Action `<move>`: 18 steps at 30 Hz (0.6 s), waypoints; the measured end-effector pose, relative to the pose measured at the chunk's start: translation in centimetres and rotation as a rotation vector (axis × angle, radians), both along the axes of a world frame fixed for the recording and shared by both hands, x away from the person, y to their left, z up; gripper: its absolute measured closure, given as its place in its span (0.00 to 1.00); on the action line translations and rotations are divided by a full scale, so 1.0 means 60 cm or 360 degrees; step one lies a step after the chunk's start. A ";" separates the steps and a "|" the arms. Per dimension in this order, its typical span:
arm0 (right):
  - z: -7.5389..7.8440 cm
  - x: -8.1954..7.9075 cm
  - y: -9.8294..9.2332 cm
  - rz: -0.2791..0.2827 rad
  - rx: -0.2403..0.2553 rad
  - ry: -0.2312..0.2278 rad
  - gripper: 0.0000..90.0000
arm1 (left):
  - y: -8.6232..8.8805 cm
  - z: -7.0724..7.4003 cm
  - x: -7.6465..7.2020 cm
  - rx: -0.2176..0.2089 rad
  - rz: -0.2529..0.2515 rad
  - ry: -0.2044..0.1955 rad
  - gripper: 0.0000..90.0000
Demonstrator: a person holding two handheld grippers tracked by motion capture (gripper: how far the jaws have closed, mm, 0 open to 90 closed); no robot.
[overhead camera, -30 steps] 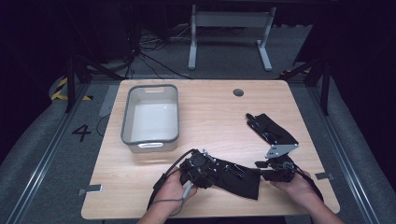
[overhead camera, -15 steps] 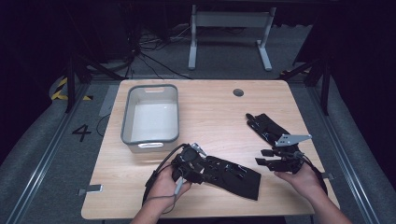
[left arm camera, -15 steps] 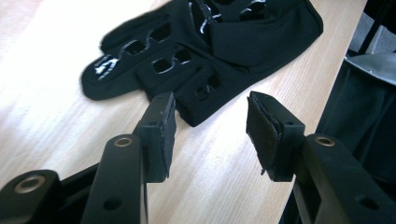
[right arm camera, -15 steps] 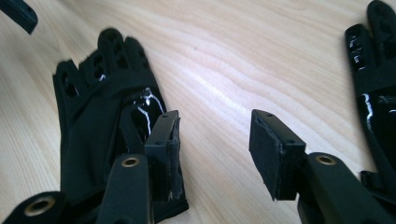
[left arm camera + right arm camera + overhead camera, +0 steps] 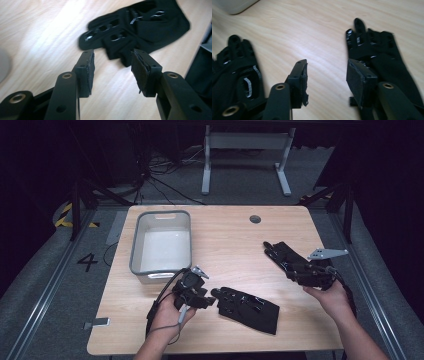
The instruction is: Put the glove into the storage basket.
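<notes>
Two black gloves lie on the table. The near glove rests flat by the front edge, just beyond the left gripper, whose jaws stand apart with nothing between them. The far glove lies near the right edge, its cuff hidden under the right gripper, whose jaws have just been opening and hold nothing. A grey bin sits towards the back left corner.

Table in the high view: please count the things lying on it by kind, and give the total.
Black gloves: 2, one near the left gripper, one by the right gripper
Grey bin: 1
Total: 3
</notes>
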State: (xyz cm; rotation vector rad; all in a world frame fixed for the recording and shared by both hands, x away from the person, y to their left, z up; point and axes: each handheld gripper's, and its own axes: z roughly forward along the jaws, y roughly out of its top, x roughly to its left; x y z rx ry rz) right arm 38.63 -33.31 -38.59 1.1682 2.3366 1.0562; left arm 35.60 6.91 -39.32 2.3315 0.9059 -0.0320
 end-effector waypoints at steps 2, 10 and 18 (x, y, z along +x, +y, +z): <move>0.005 0.011 -0.004 -0.0031 -0.0038 -0.0030 0.61 | 0.006 0.000 0.001 0.0009 0.0035 -0.0021 0.60; 0.009 0.065 -0.030 -0.0166 -0.0003 -0.0027 0.67 | 0.024 -0.002 0.001 0.0010 0.0104 -0.0069 0.60; -0.020 0.119 -0.075 -0.0357 -0.0026 0.0070 0.70 | 0.036 -0.014 -0.009 0.0044 0.0156 -0.0088 0.59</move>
